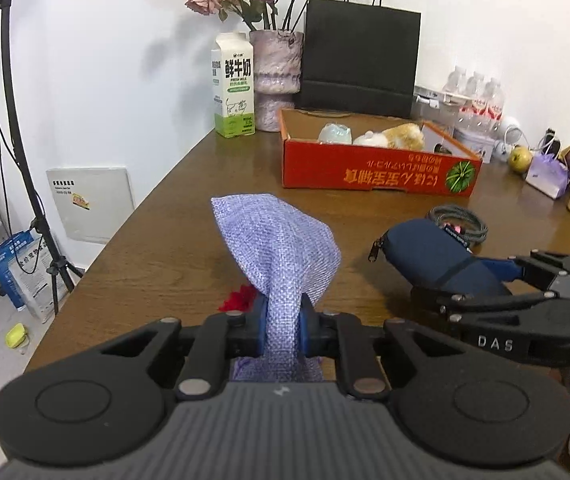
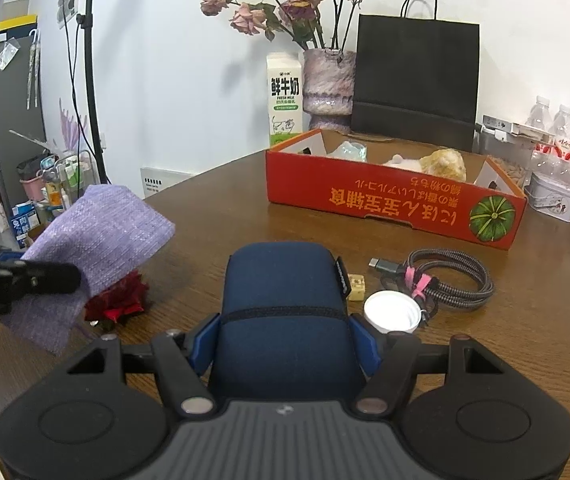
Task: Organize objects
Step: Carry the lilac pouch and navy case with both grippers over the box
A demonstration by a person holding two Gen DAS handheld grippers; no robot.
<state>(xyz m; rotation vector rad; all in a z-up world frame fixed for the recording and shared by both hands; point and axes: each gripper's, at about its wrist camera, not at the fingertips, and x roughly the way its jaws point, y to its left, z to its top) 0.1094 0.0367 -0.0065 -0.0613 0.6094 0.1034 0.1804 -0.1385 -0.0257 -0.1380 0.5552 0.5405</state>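
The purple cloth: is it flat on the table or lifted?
Lifted: the left gripper pinches the purple cloth, which bunches upward above the table.

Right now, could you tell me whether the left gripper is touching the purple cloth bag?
Touching. The left wrist view shows the left gripper with its blue pads pinching the purple cloth bag tightly from both sides.

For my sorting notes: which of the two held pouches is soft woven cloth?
The lilac pouch in the left gripper; the navy pouch is smooth, zippered.
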